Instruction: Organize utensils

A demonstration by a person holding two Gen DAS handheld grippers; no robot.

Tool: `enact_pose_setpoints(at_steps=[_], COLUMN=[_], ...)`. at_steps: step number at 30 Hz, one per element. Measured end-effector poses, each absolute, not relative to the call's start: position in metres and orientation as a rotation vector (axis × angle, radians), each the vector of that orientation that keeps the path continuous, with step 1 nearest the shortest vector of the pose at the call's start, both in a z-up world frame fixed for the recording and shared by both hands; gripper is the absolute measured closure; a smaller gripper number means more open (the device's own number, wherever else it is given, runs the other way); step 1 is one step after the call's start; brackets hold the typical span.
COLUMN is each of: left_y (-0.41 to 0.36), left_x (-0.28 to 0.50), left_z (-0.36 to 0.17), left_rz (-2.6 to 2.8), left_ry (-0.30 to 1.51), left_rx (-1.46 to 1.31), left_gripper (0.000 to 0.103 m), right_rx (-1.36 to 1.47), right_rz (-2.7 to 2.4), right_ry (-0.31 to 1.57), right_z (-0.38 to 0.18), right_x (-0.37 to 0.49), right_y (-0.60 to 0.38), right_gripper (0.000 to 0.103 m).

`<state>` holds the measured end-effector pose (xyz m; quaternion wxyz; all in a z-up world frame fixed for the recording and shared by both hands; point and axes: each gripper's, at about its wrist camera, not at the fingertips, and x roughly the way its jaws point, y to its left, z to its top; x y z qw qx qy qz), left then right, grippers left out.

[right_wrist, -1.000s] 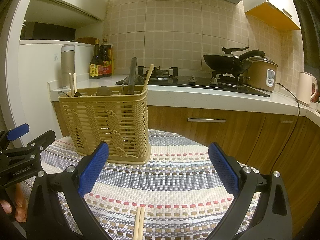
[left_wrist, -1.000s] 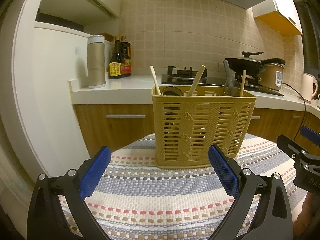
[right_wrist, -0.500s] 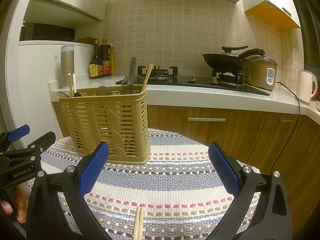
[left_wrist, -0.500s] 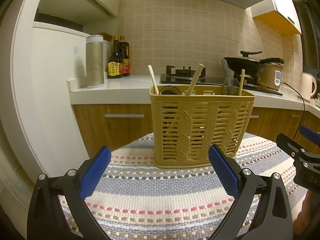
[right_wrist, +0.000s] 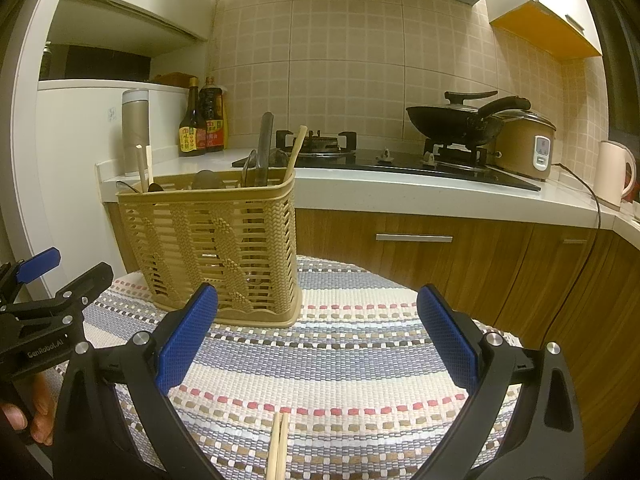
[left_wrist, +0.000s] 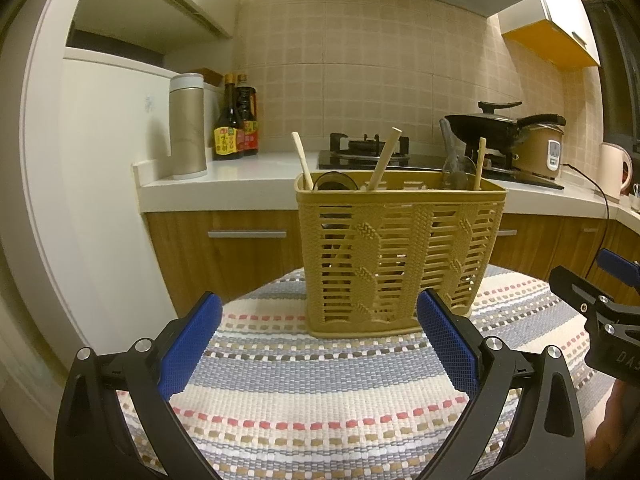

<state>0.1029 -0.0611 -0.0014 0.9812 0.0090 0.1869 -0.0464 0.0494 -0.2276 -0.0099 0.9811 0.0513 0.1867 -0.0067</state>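
1. I am holding my right gripper [right_wrist: 316,338] low over the striped cloth [right_wrist: 340,364] with its jaws spread wide and nothing between the blue pads [right_wrist: 187,340]. My left gripper [left_wrist: 318,340] is hanging the same way, jaws wide apart and empty.

2. A pair of wooden chopsticks [right_wrist: 278,446] is lying flat on the cloth, just below my right gripper and between its 2 fingers, pointing away from me. Only their far ends are showing.

3. I am judging them light, stiff and smooth, so they are likely to roll or split apart. Pinching both together across the width, somewhere along the shaft, looks safest; the woven cloth should be giving a little grip underneath.

4. The tan slatted basket [left_wrist: 400,256] is standing upright on the cloth ahead of both grippers. Wooden sticks and dark utensil handles are already poking above its rim, so the free slots are looking narrow.

5. Open cloth is lying between my right gripper and the basket. The table edge is curving away close on the right, with cabinet fronts [right_wrist: 440,248] beyond.

6. My left gripper is sitting near on the left side, so I am watching for a clash there.
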Motion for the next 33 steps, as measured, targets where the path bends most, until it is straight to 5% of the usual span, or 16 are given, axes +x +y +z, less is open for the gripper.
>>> enact_pose_setpoints(at_steps=[33], left_y=[-0.0586], left_x=[0.1033], left_z=[-0.0003], left_rz=[-0.074], left_ry=[0.374], left_rx=[0.025], left_gripper=[0.008], right_rx=[0.103], right_rz=[-0.014], right_ry=[0.383], right_z=[-0.0113], right_x=[0.0499], right_y=[-0.2296], right_gripper=[0.008])
